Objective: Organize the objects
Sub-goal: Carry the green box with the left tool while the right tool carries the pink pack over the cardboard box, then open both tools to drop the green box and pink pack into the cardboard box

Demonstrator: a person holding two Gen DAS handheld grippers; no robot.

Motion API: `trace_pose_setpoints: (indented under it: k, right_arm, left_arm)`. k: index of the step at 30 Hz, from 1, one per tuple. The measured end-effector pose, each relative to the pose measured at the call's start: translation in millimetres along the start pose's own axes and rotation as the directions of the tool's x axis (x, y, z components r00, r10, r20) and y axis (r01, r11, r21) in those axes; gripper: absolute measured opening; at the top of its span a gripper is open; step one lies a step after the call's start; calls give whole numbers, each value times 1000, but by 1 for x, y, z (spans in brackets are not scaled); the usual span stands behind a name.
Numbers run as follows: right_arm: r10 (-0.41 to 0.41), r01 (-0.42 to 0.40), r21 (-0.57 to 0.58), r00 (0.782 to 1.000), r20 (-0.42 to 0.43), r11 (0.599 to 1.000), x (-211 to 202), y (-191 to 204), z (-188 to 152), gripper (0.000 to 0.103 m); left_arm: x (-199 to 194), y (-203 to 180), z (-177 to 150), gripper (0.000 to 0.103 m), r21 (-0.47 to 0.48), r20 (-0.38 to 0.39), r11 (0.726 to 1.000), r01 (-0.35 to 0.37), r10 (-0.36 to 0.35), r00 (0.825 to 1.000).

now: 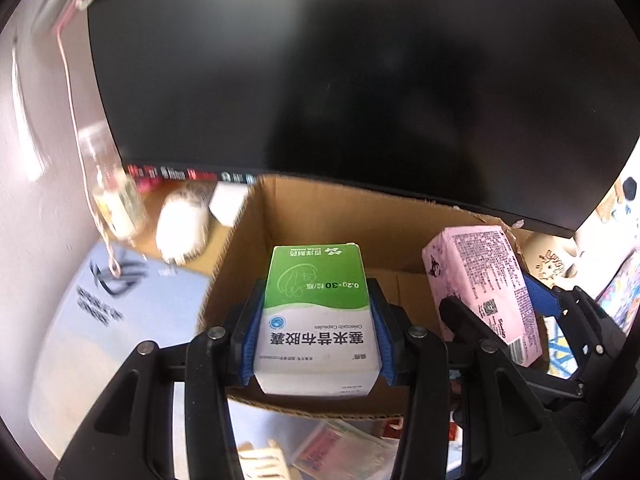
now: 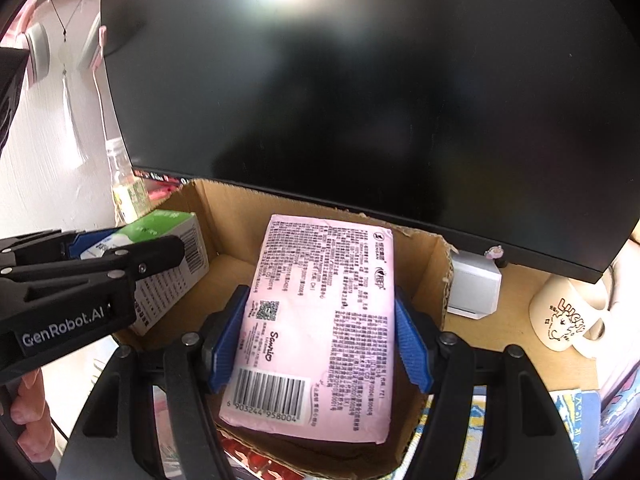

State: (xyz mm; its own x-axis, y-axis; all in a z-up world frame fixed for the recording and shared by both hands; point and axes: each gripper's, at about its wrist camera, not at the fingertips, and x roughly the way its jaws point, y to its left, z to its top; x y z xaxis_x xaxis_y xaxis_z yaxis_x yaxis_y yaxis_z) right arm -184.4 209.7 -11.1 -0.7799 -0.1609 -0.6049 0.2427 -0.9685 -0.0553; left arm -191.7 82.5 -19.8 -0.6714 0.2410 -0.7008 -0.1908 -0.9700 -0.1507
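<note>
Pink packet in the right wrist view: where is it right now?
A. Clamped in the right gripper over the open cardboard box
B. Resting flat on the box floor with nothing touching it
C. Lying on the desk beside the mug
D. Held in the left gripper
A. The right gripper has its blue pads pressed on both sides of the pink packet, which hangs above the cardboard box.

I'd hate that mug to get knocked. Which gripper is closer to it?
The right. The right gripper, holding the pink pack over the box, has the mug just off to its right. The left gripper is on the box's far side.
</note>
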Motion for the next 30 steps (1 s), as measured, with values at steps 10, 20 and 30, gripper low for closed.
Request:
trace_pose_setpoints:
  k: [10, 20, 30]
  right_arm:
    - [14, -14, -5, 1000, -15, 1000, -18, -16, -14, 73]
    - [54, -51, 54, 997, -62, 997, -15, -22, -14, 73]
    - [77, -77, 77, 997, 6, 994, -40, -24, -10, 78]
  left_arm:
    - [0, -14, -4, 45, 85, 38, 990, -112, 109, 993]
    - [-32, -14, -2, 90, 73, 193, 955, -288, 269, 943]
    - [-59, -4, 0, 103, 68, 224, 940, -335, 313, 923]
